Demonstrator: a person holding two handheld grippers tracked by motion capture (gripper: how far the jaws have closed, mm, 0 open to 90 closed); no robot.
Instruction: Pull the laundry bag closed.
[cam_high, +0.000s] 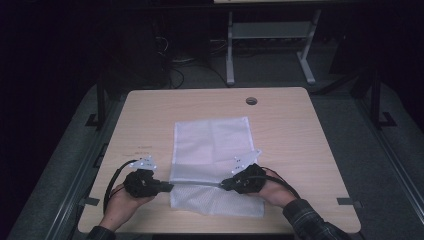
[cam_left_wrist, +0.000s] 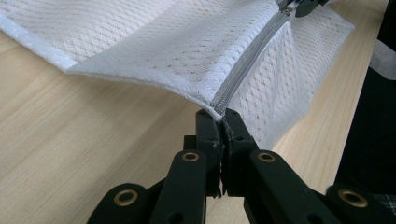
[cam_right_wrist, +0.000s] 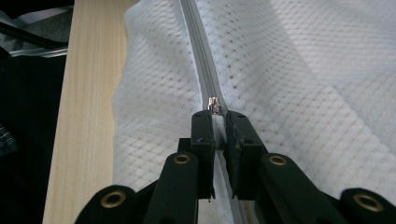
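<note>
Jaws of the left gripper (cam_left_wrist: 223, 122) pinch the zipper's (cam_left_wrist: 252, 58) end on the white mesh bag (cam_high: 210, 145); the right gripper (cam_right_wrist: 219, 119) seemingly clamps the zipper pull (cam_right_wrist: 214, 105), mid-table (cam_high: 300, 130).

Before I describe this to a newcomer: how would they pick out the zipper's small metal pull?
On the light wooden table lies a white mesh zippered bag. Follow its grey zipper toward the right gripper; the small metal pull sits at its jaw tips, the only shiny piece on the mesh.
</note>
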